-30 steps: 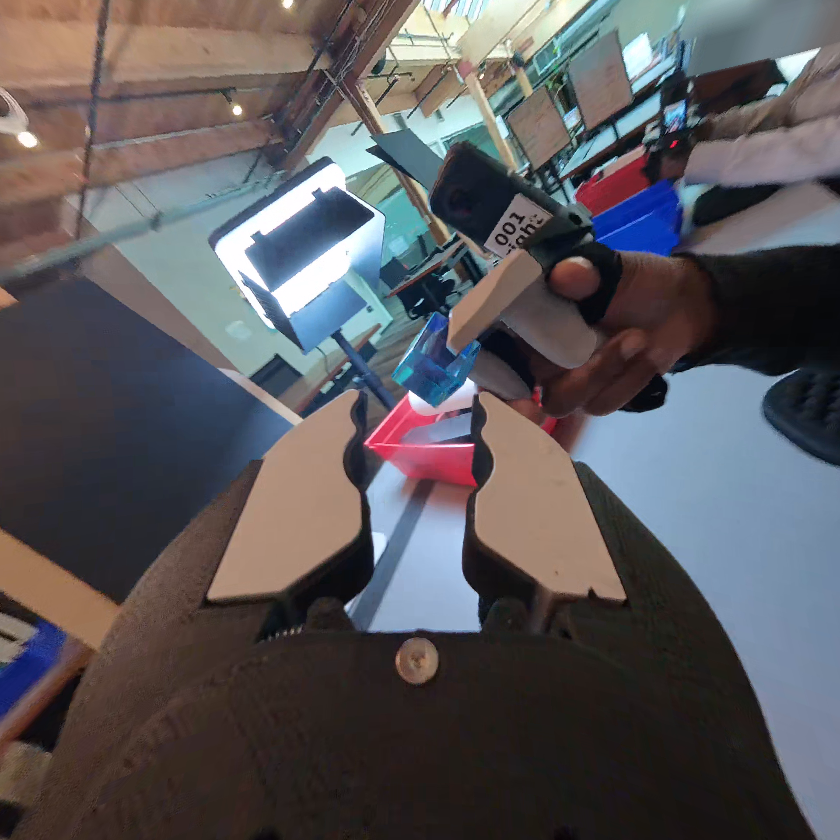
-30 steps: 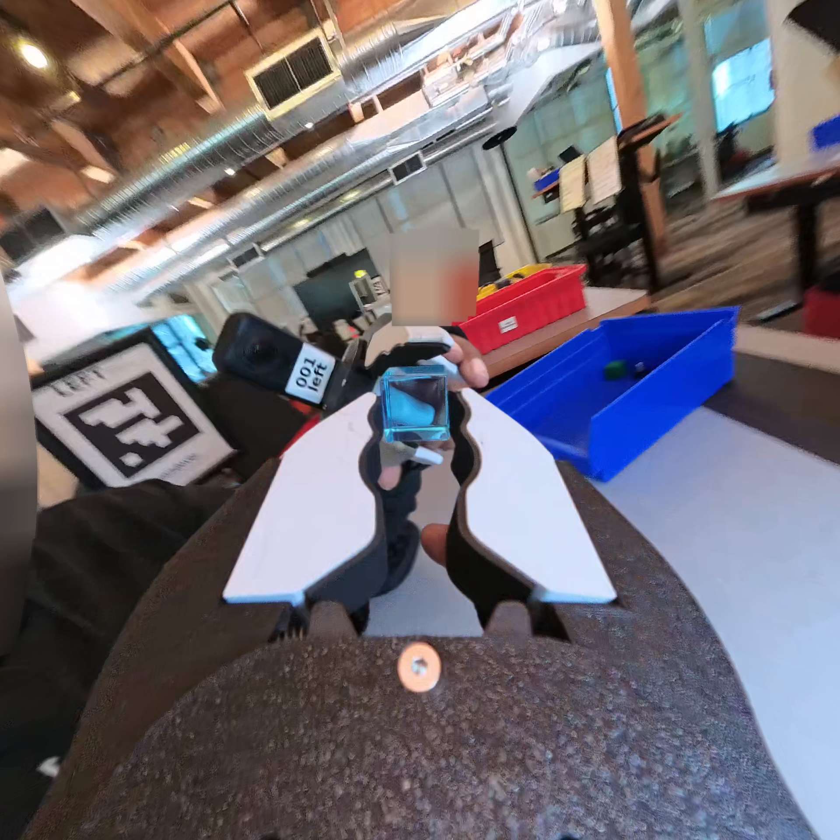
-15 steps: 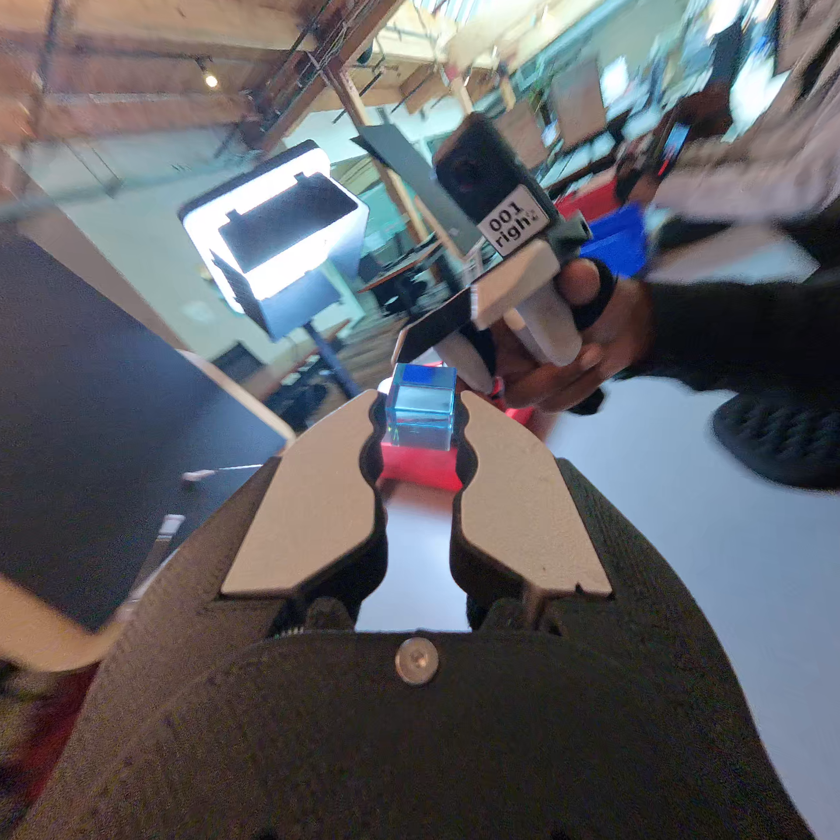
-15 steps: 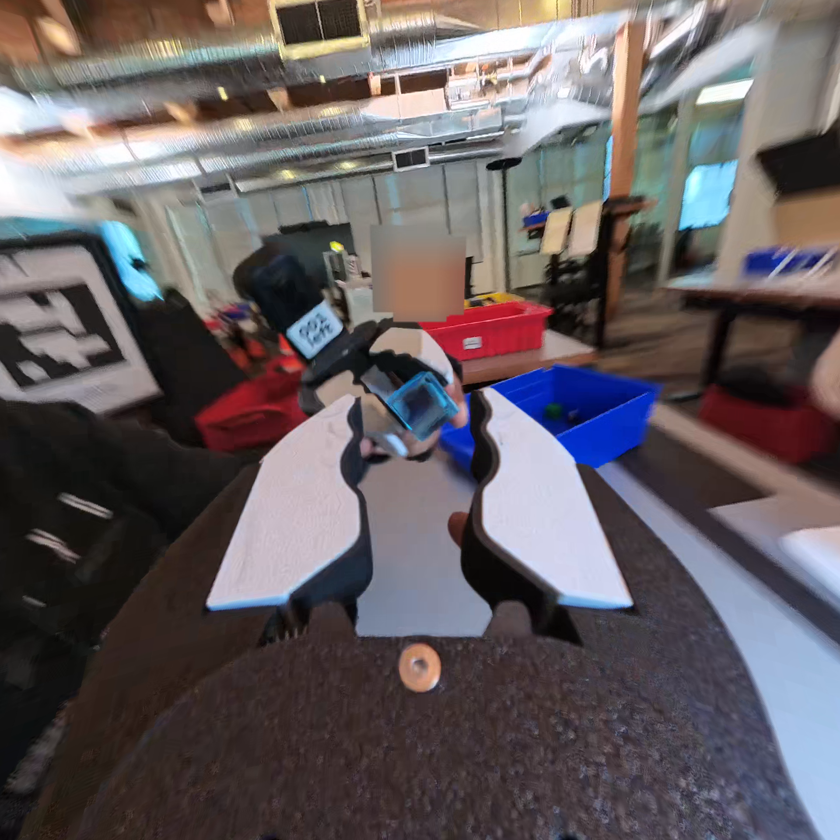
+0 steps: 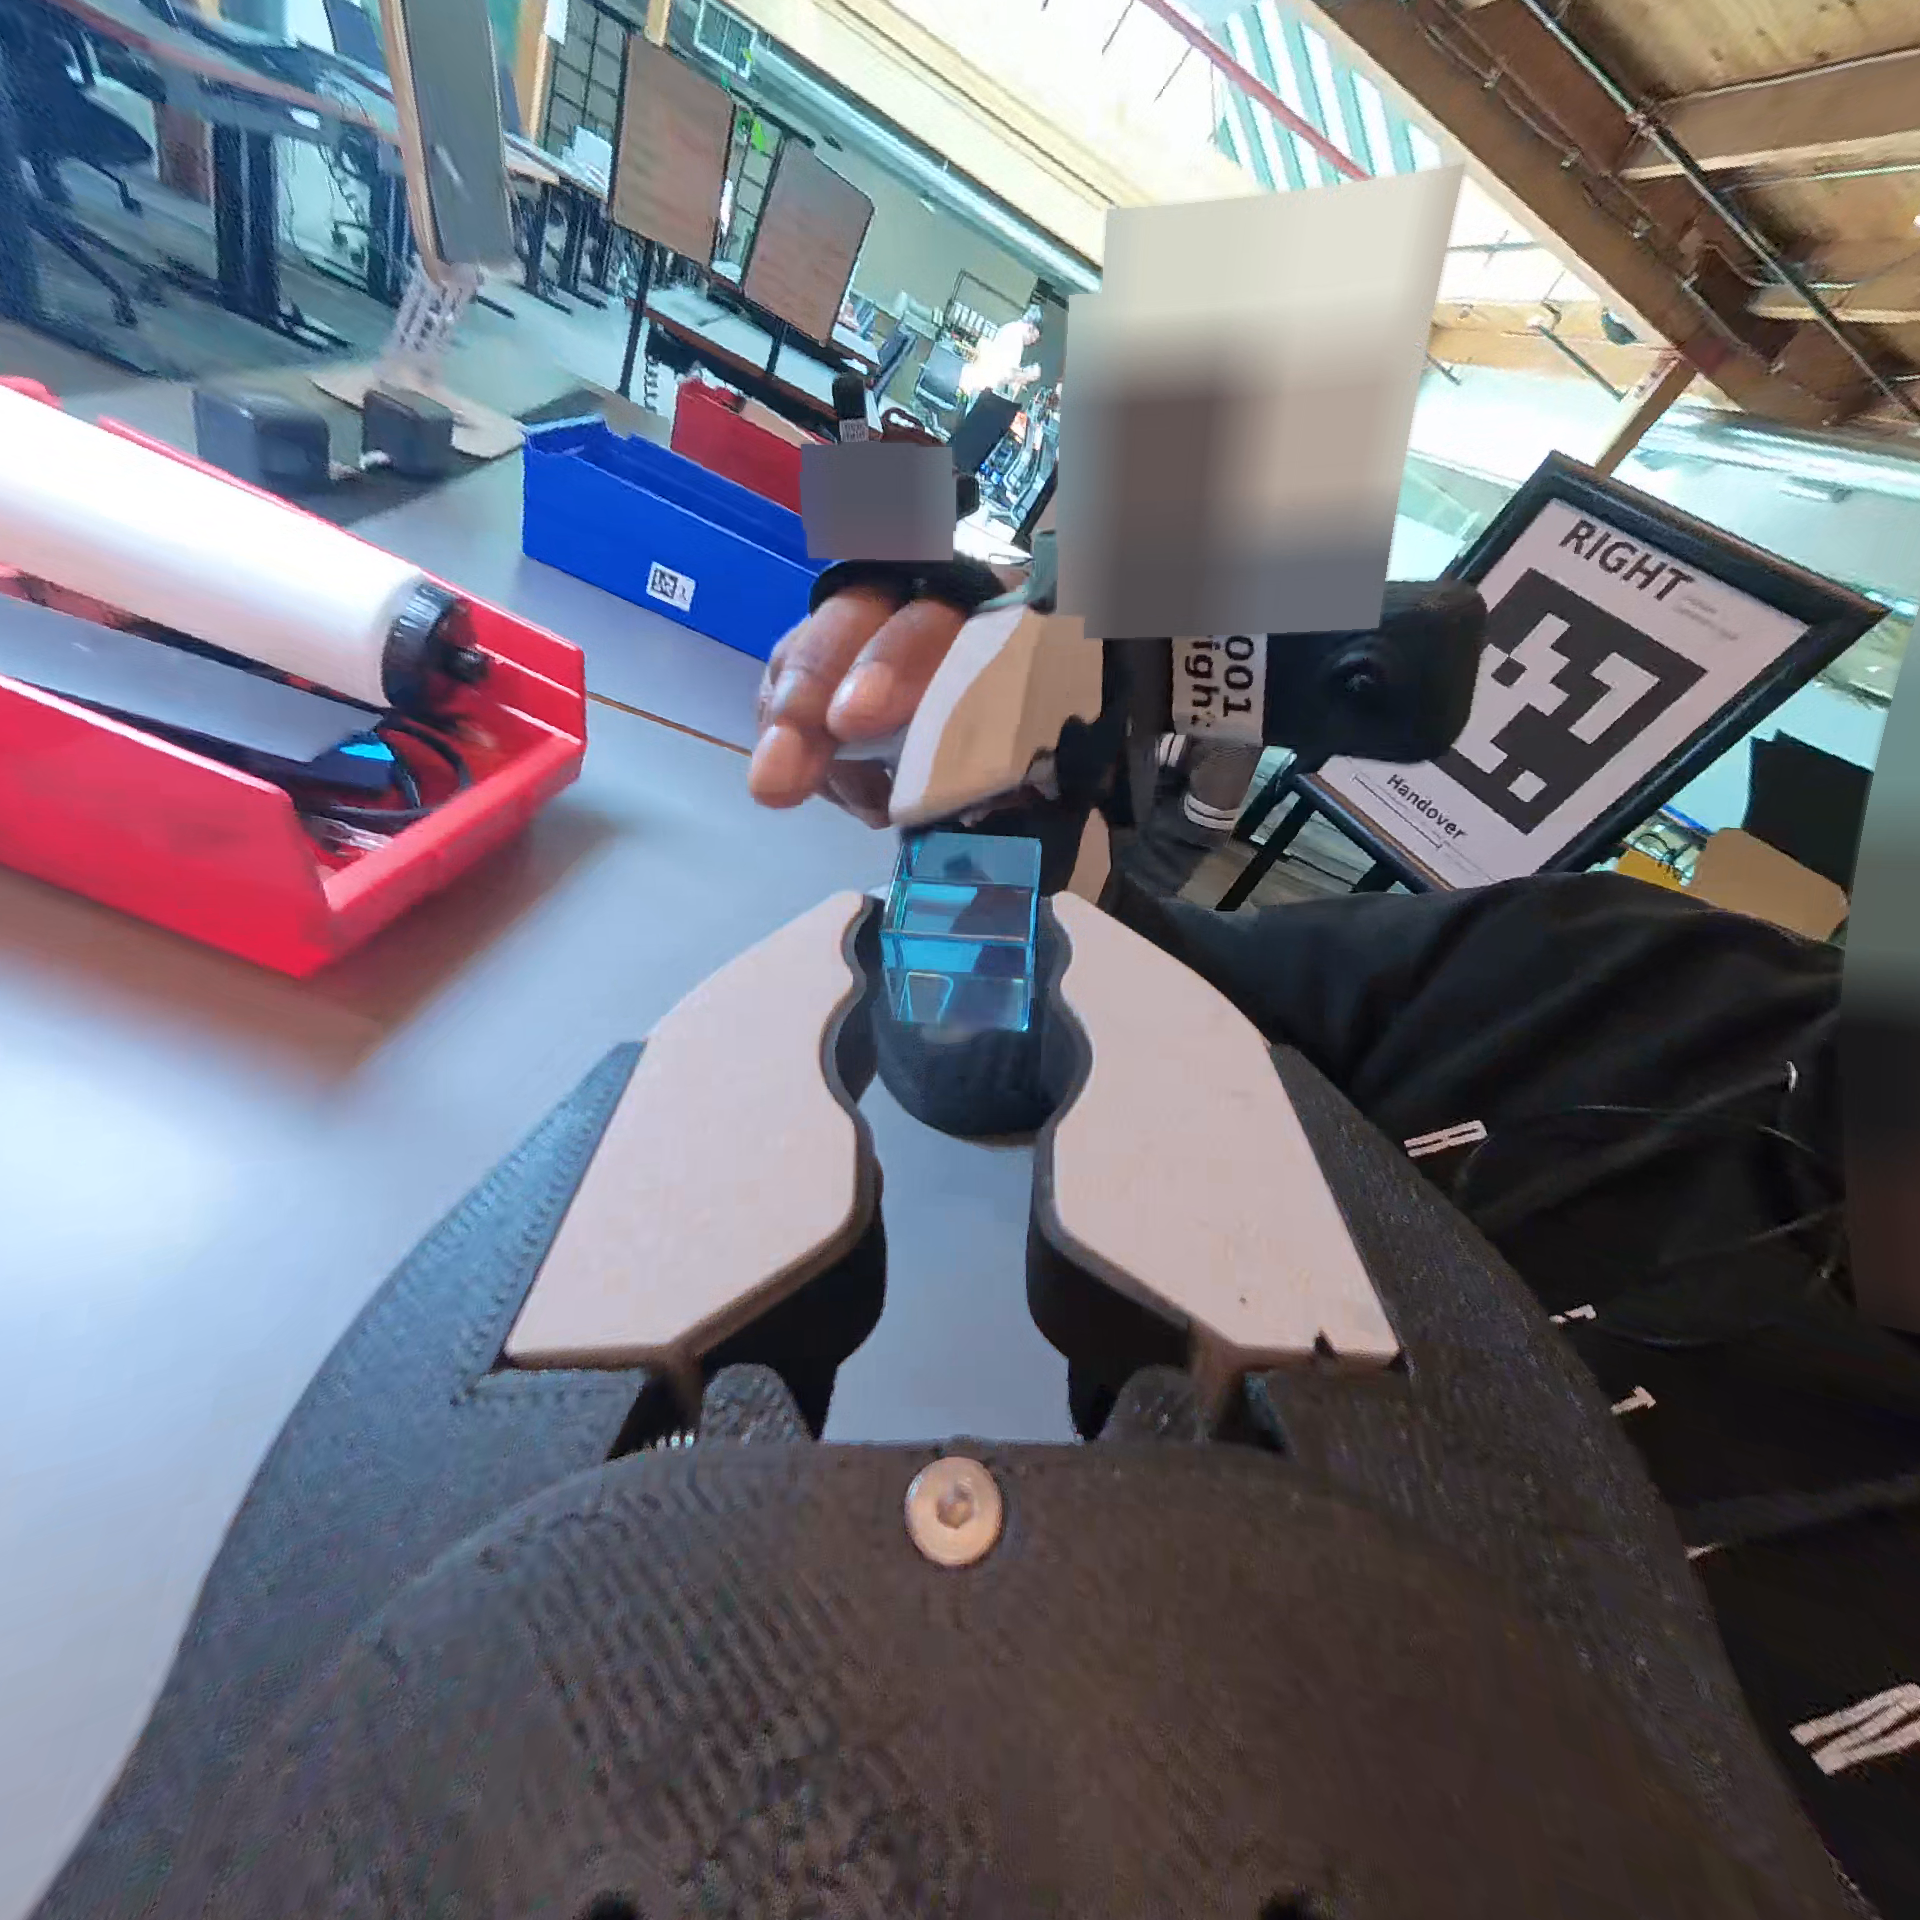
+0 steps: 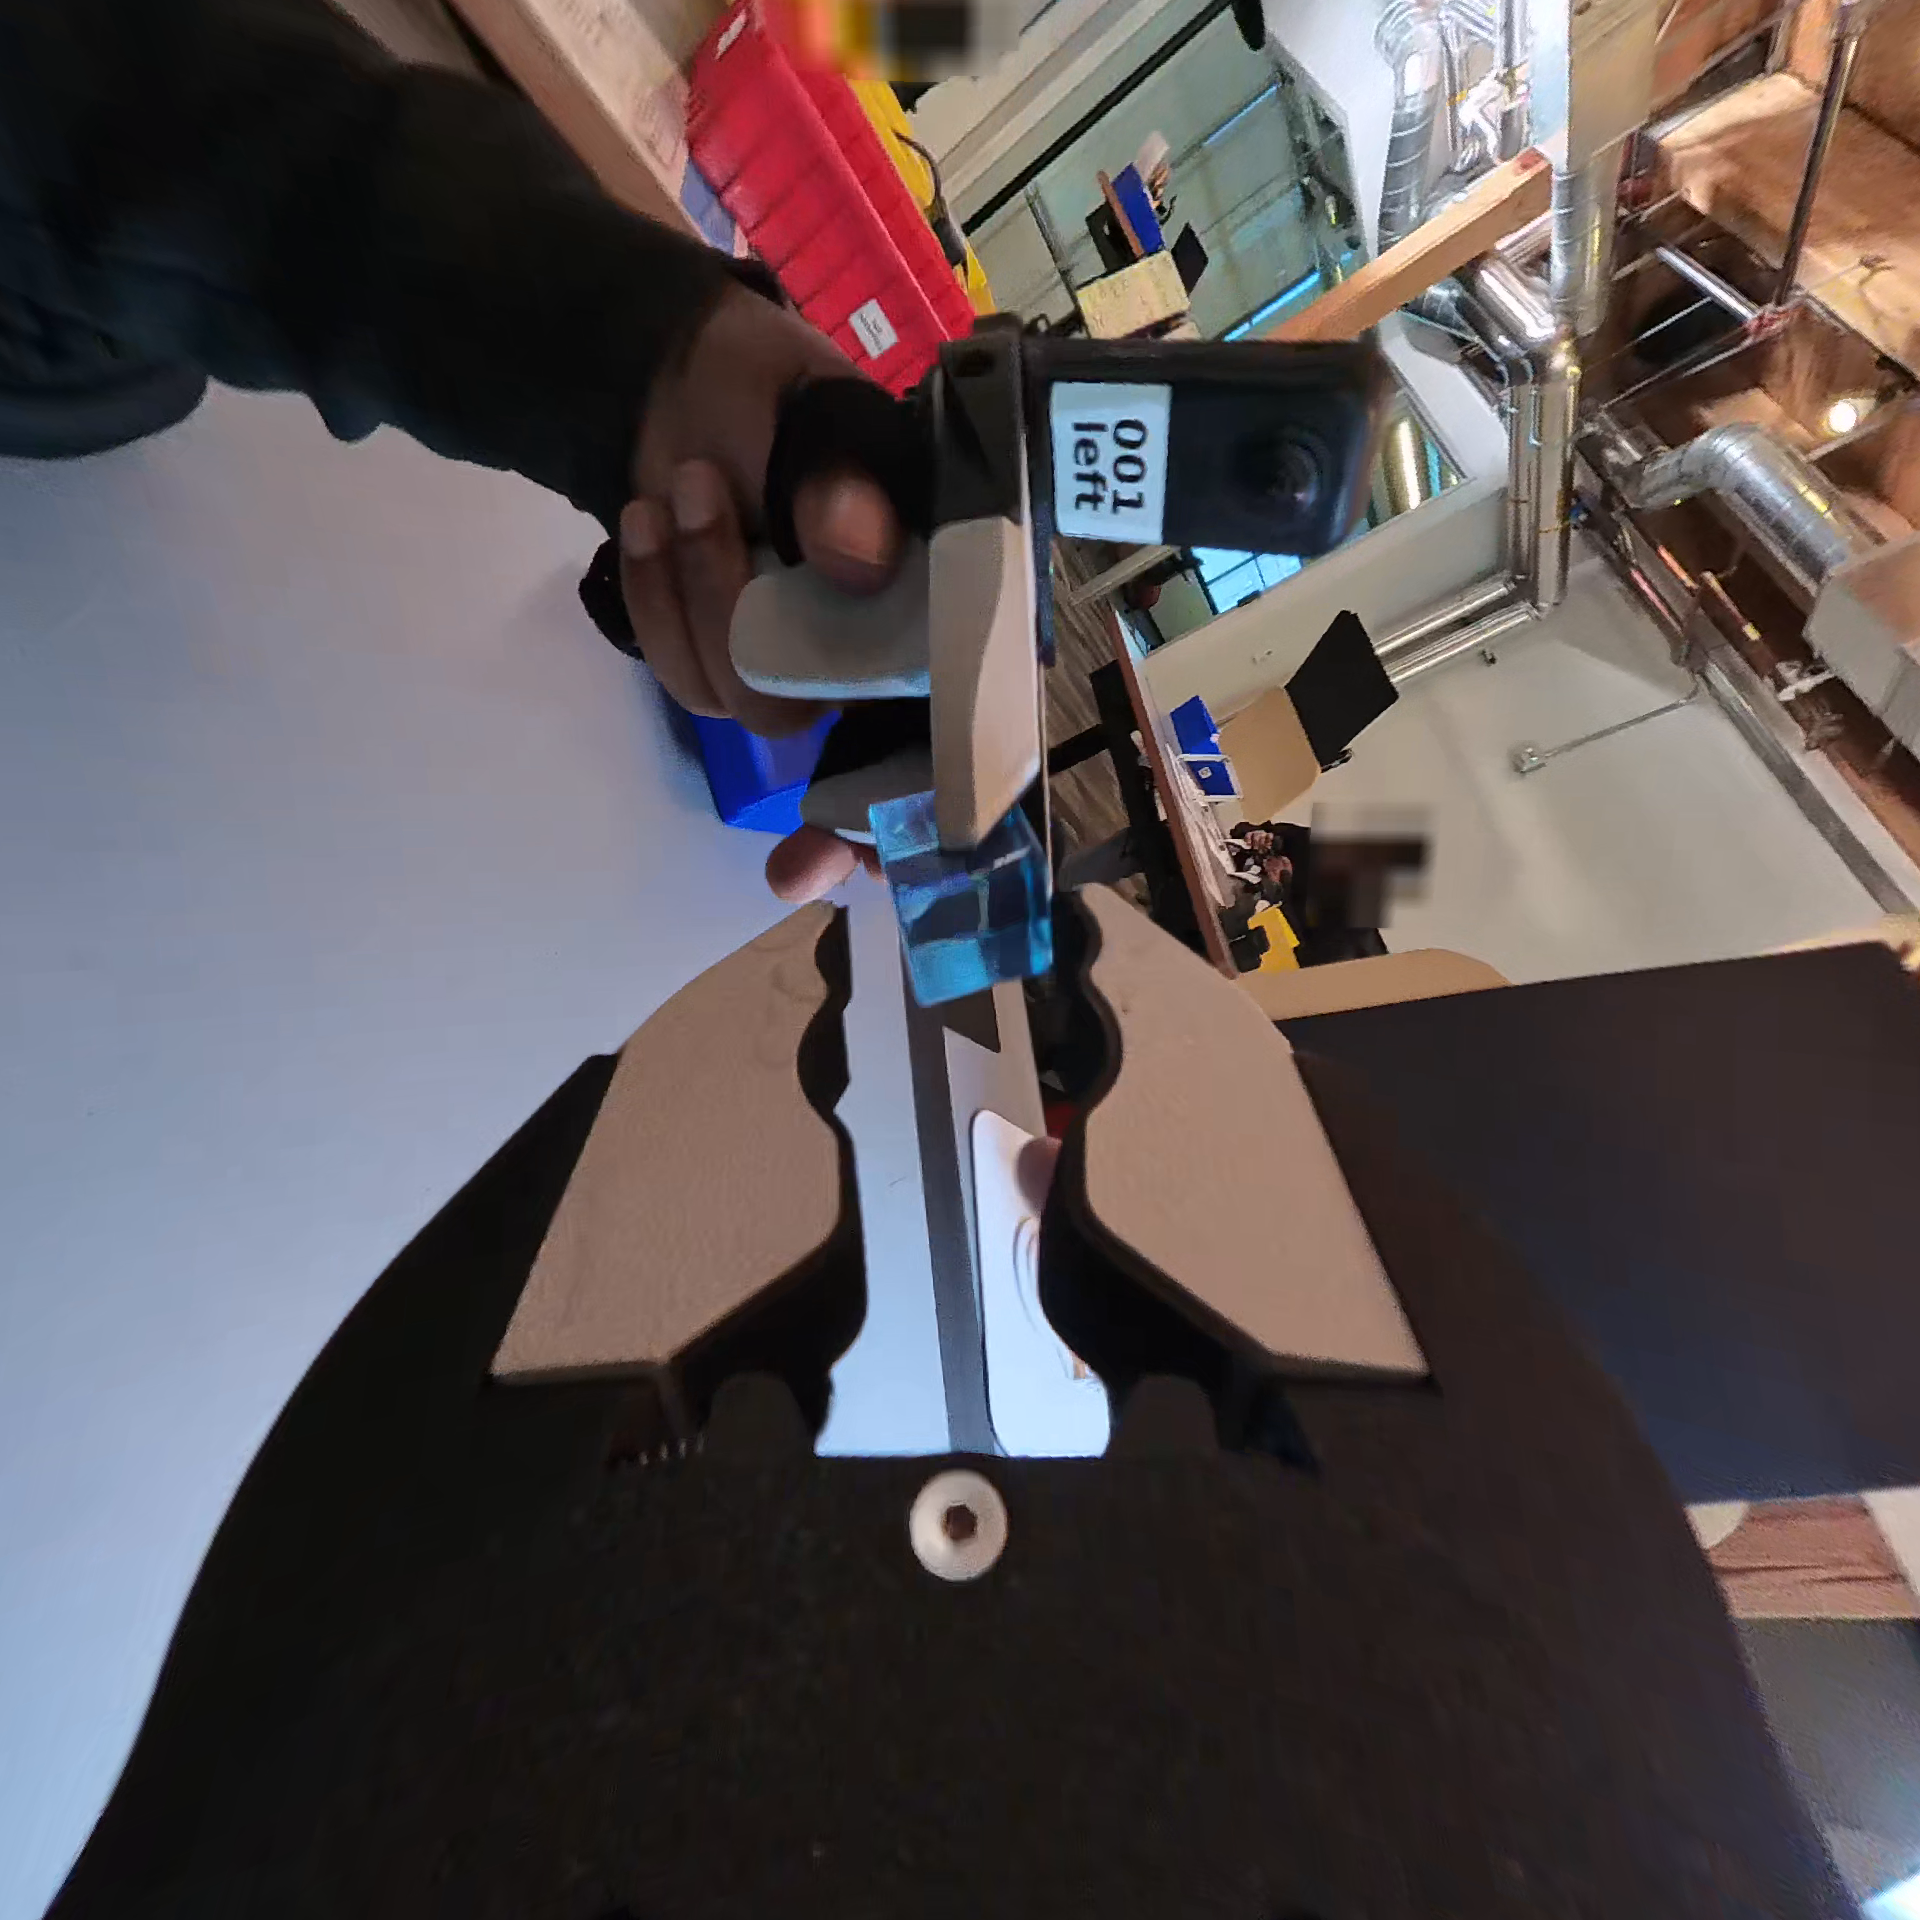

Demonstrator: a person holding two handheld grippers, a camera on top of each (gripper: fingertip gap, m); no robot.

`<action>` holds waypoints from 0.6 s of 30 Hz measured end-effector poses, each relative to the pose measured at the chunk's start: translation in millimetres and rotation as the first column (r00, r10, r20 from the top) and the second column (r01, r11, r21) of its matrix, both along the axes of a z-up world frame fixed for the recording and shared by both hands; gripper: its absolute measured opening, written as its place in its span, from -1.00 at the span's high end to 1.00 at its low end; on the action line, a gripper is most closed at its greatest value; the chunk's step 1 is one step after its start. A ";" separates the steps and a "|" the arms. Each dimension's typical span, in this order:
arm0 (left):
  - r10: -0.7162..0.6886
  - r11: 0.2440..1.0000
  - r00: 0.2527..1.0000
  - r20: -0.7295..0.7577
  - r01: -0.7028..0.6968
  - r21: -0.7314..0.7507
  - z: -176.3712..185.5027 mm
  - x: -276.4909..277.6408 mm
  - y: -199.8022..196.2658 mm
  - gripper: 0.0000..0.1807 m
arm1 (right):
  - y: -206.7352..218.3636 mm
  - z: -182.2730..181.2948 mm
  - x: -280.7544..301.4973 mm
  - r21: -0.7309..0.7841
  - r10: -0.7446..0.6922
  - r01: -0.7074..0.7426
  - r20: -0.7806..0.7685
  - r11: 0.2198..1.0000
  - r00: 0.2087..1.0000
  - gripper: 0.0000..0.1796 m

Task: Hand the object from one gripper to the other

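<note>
A clear blue cube (image 5: 961,940) sits pinched between the fingertips of my left gripper (image 5: 956,920), which is shut on it above the grey table. The right gripper's finger (image 5: 971,717) hangs just beyond the cube, held by a hand. In the right wrist view the cube (image 6: 971,920) is held by the left gripper's fingers (image 6: 982,675), seen side-on. My right gripper (image 6: 961,930) is open, with its tips either side of the cube and a gap on both sides.
A red bin (image 5: 208,831) holding a white roll (image 5: 208,540) stands left on the table (image 5: 260,1195). A blue bin (image 5: 644,530) is behind it. A framed marker sign (image 5: 1621,707) stands right. A black board (image 6: 1610,1195) lies beside the table. Left and right tips are no more than a few centimetres apart.
The cube went from my right gripper to my left. The left shut on it, the right opened and let go. Both grippers have since swung round to new angles.
</note>
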State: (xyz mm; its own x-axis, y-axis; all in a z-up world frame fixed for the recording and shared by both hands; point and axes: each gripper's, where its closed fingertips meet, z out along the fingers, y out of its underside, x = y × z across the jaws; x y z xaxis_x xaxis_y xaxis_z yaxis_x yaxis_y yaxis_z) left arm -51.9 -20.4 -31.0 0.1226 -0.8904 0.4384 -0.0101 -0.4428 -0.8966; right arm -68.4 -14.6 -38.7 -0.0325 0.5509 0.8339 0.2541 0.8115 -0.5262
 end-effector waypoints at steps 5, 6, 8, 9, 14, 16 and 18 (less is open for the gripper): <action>0.010 1.000 0.999 -0.042 -0.010 -0.017 -6.2 -1.8 2.3 0.69 | -0.8 -3.4 -7.6 -0.024 0.004 -0.005 -0.015 1.000 1.000 0.69; 0.031 1.000 0.999 -0.037 -0.030 0.006 -4.0 -2.8 4.6 0.68 | 1.0 -1.7 -7.7 -0.061 0.000 -0.002 -0.030 0.998 1.000 0.69; 0.095 0.991 0.995 -0.013 -0.093 0.098 5.6 -6.3 9.8 0.62 | 6.2 5.0 -4.6 -0.179 0.001 -0.015 -0.076 0.984 0.997 0.69; 0.125 0.980 0.992 0.003 -0.124 0.159 12.4 -8.7 10.6 0.54 | 11.0 11.0 -1.3 -0.254 -0.003 -0.027 -0.115 0.967 0.993 0.69; 0.367 0.806 0.925 -0.097 -0.265 0.529 20.3 -19.2 19.5 0.50 | 39.6 41.7 17.0 -0.681 -0.084 -0.151 -0.299 0.716 0.950 0.69; 0.505 0.684 0.850 -0.151 -0.288 0.670 14.2 -22.5 31.3 0.50 | 42.7 43.5 18.6 -0.801 -0.086 -0.215 -0.314 0.559 0.946 0.69; 0.606 0.572 0.779 -0.164 -0.283 0.770 9.6 -23.5 41.2 0.50 | 44.4 42.9 17.5 -0.872 -0.090 -0.258 -0.322 0.417 0.943 0.69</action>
State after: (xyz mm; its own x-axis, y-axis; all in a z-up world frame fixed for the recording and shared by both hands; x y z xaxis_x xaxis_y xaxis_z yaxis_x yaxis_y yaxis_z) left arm -75.4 20.8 -21.4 0.5930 -0.6775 -0.4351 -0.3847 0.2364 -0.8923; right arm -50.9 29.8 4.2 0.0042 0.9869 -0.1614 -0.0814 -0.1606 -0.9837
